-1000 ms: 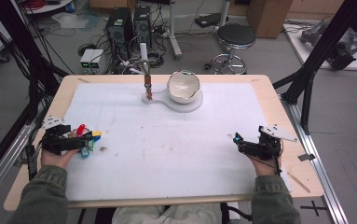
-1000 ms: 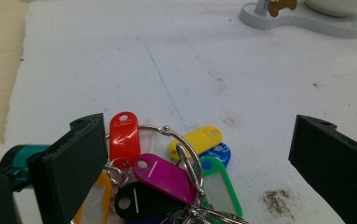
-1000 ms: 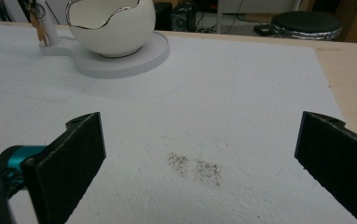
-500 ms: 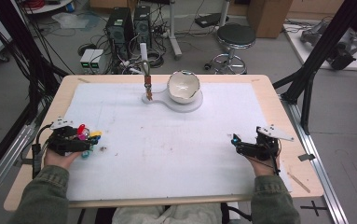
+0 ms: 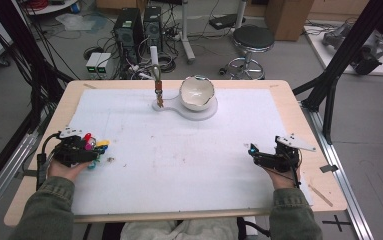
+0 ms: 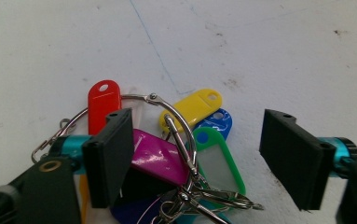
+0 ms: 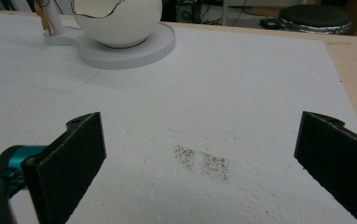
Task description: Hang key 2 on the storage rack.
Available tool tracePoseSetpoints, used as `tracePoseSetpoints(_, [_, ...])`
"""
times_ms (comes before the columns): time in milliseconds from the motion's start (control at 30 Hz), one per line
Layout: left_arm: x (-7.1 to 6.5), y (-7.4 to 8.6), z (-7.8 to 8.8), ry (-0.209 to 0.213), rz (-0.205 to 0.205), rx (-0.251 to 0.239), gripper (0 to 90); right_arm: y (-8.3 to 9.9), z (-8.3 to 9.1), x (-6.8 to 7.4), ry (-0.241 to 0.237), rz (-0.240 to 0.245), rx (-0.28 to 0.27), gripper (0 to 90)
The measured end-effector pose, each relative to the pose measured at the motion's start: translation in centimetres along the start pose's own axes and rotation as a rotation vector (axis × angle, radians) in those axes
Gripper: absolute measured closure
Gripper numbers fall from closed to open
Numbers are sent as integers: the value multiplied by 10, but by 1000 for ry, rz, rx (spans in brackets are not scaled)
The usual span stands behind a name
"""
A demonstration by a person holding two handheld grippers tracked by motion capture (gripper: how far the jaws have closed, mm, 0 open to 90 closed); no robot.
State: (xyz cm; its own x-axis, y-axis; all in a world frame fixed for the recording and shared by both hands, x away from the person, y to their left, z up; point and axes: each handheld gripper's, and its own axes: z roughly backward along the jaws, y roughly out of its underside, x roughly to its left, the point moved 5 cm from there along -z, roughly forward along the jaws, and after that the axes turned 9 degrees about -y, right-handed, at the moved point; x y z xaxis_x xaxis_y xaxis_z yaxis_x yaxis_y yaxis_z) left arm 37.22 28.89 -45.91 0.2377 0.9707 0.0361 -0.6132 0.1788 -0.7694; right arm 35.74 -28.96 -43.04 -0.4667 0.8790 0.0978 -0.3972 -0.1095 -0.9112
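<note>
A bunch of coloured key tags [image 6: 167,154] on a metal ring [image 6: 176,116] lies on the white mat near the table's left edge, also in the high view [image 5: 94,145]. My left gripper [image 6: 195,116] reaches over the bunch. Its jaws have just been closing and stand apart around the tags: the left jaw lies over the magenta tag [image 6: 155,156], the right jaw is clear of the green tag [image 6: 218,161]. In the high view the left gripper [image 5: 90,152] points right. My right gripper [image 7: 202,123] is open over bare mat at the right [image 5: 255,154].
A white cracked-egg bowl [image 5: 196,92] on a round white base [image 5: 201,112] stands at the back middle, with a small post and clip [image 5: 158,92] beside it. The white mat [image 5: 189,165] covers most of the wooden table [image 5: 299,115]. A stool [image 5: 251,37] and computer cases stand beyond.
The left gripper's jaws have drawn narrower around the key tags, with the hand edging slightly toward them. The right hand and gripper have stayed where they were.
</note>
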Motion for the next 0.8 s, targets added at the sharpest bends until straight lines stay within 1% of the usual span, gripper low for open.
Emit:
tracePoseSetpoints(33, [0, 0, 0, 9, 1, 8, 350, 0, 0, 0, 0, 2, -1, 11])
tracePoseSetpoints(100, [0, 1, -2, 31, 13, 38, 418, 0, 0, 0, 1, 3, -2, 11])
tracePoseSetpoints(233, [-1, 4, -7, 53, 39, 106, 563, 0, 0, 0, 3, 6, -2, 11])
tracePoseSetpoints(267, [-1, 4, -8, 63, 46, 115, 573, 0, 0, 0, 1, 2, -1, 11])
tracePoseSetpoints(300, [0, 5, -10, 64, 49, 122, 604, 0, 0, 0, 2, 3, 1, 11])
tracePoseSetpoints(333, [1, 4, -10, 66, 64, 120, 622, 0, 0, 0, 2, 1, 1, 11])
tracePoseSetpoints(400, [3, 3, -11, 80, 81, 135, 632, 0, 0, 0, 4, 3, 2, 11])
tracePoseSetpoints(433, [4, 2, -11, 88, 82, 147, 636, 0, 0, 0, 5, 4, 1, 11])
tracePoseSetpoints(467, [4, 2, -11, 90, 71, 152, 639, 0, 0, 0, 5, 6, 0, 11])
tracePoseSetpoints(567, [3, 2, -11, 84, 65, 148, 651, 1, 0, -1, 7, 5, 2, 12])
tracePoseSetpoints(600, [3, 1, -9, 103, 75, 138, 749, 1, 1, 0, 8, 1, 4, 12])
tracePoseSetpoints(633, [3, 0, -8, 112, 88, 136, 780, 1, 1, 0, 8, 0, 3, 12])
tracePoseSetpoints(667, [2, 1, -8, 100, 70, 135, 781, 1, 1, -1, 8, 2, 4, 13])
tracePoseSetpoints(700, [1, 1, -9, 98, 58, 135, 782, 1, 1, -1, 8, 5, 4, 13])
tracePoseSetpoints(800, [0, 1, -8, 97, 44, 133, 783, 1, 1, -1, 10, 1, 3, 13])
